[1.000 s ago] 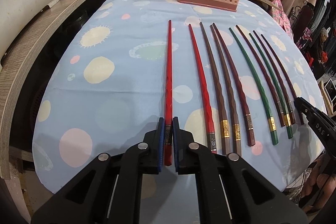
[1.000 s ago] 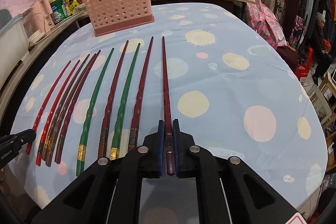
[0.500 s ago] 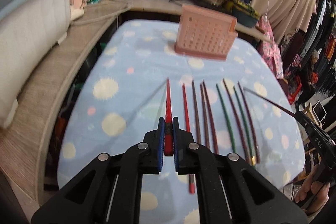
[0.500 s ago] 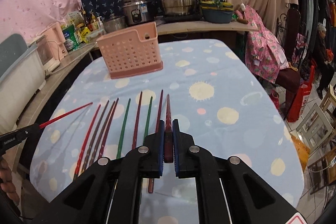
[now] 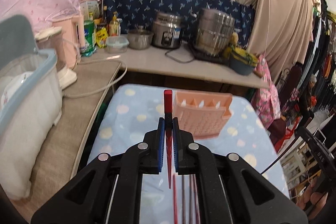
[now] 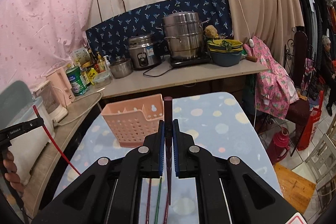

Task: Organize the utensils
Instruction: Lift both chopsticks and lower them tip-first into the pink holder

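I've lifted both claws off the table: the left claw (image 5: 167, 125) now carries the red chopstick (image 5: 168, 98) with its tip hanging down, and the right claw (image 6: 168, 127) has raised the maroon chopstick (image 6: 168, 106) likewise. The pink basket (image 6: 134, 119) now sits lower and nearer ahead, and the remaining chopsticks (image 6: 156, 201) have dropped beneath the claws.
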### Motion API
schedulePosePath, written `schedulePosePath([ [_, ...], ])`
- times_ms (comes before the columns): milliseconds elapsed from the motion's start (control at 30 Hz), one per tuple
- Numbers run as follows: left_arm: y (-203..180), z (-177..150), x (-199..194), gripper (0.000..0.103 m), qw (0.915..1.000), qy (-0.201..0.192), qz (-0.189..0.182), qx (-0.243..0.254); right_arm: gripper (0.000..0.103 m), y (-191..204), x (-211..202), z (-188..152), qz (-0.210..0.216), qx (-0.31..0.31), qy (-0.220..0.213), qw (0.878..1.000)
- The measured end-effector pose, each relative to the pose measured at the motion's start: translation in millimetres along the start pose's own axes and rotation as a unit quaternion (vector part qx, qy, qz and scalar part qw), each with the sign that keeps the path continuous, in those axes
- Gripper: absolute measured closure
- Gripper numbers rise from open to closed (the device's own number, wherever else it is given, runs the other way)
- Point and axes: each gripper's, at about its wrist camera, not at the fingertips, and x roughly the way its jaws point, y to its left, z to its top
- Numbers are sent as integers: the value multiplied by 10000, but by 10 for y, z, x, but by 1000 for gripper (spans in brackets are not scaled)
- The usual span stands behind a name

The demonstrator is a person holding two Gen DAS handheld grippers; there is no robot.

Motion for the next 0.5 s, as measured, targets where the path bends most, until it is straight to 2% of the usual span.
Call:
schedulePosePath([
  [300,-276,901,2,96,9947,-999,-213,-124,96,242,323,897,410,135,-740,9963],
  [400,-335,1097,96,96,9920,-1216,-264,-207,96,350,508,1152,477,107,-873,9950],
  [500,-359,1182,291,96,9915,-1235,-307,-262,96,447,705,1318,475,11,-935,9945],
])
